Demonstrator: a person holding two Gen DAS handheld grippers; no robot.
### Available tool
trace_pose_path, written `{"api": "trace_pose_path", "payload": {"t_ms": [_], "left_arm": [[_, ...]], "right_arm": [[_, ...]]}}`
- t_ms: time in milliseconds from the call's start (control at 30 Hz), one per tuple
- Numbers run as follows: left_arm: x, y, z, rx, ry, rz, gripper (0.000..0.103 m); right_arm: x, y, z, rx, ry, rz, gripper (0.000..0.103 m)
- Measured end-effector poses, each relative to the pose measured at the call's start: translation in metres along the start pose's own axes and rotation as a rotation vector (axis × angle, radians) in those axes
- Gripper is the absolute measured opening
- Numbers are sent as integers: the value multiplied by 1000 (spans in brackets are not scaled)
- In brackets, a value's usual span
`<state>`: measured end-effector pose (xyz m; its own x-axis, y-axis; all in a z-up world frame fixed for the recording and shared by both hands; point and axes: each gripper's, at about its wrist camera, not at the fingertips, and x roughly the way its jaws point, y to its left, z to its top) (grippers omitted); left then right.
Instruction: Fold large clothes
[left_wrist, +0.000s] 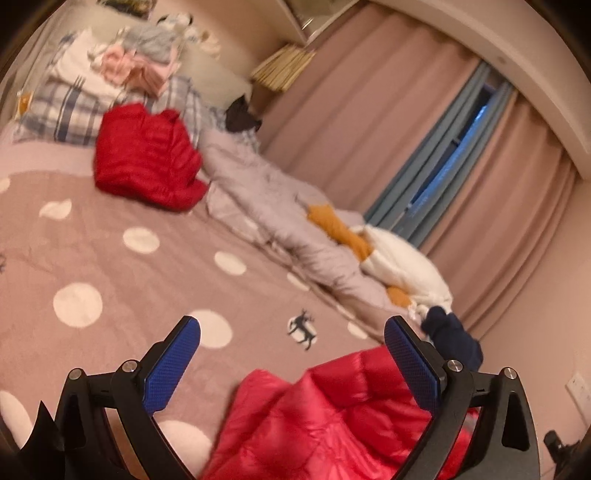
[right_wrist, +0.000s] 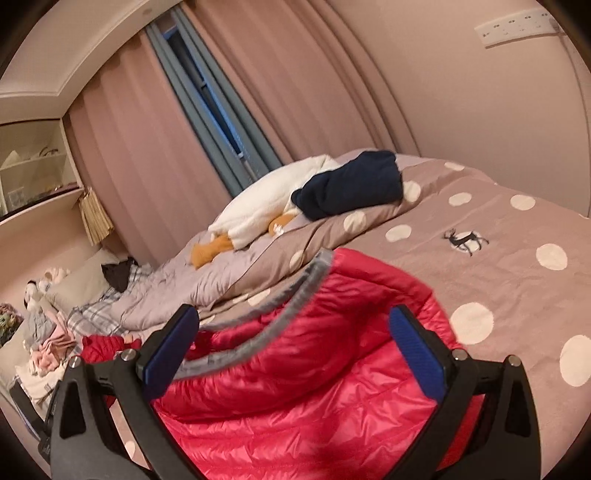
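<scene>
— Both grippers hang over the bed with fingers spread wide. Left gripper holds nothing; the red down jacket lies on the polka-dot bedspread below and between its blue pads.

— And the right gripper?

— Also spread, empty, above the same jacket, whose grey collar trim curves between the fingers.

— What lies around it?

— A navy garment, a white and orange plush toy and a rumpled grey quilt along the curtain side.

— Any difference between views?

— Left wrist shows a 2nd red jacket, folded near the plaid pillows; right wrist shows only a sliver of it, plus a wall socket strip.
</scene>
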<state>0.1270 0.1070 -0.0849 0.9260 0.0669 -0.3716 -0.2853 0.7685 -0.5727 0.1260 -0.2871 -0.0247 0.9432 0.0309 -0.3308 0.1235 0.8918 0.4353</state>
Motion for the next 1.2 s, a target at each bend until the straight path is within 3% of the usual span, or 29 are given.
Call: {"api": "trace_pose_path", "payload": {"t_ms": [67, 200, 400, 567, 633, 733, 833, 967, 1200], "left_arm": [[6, 3, -1, 0, 38, 15, 99], [16, -3, -13, 34, 107, -17, 99], [48, -32, -47, 228, 224, 9, 99], [93, -27, -70, 186, 435, -28, 99], [102, -24, -73, 195, 466, -14, 99], [108, -17, -80, 211, 440, 5, 102], [115, -11, -95, 206, 400, 11, 102], [112, -20, -104, 282, 343, 45, 102], [124, -9, -105, 254, 335, -3, 102]], "right_arm": [[1, -1, -1, 3, -4, -13, 103], [18, -1, -10, -8, 69, -28, 103], [56, 2, -29, -96, 184, -49, 103], [100, -15, -48, -174, 256, -144, 103], [114, -26, -53, -181, 285, -174, 103], [131, -42, -62, -173, 339, -160, 103], [137, -44, -69, -204, 302, -175, 103], [147, -38, -79, -277, 264, -224, 103], [160, -46, -82, -277, 285, -221, 103]]}}
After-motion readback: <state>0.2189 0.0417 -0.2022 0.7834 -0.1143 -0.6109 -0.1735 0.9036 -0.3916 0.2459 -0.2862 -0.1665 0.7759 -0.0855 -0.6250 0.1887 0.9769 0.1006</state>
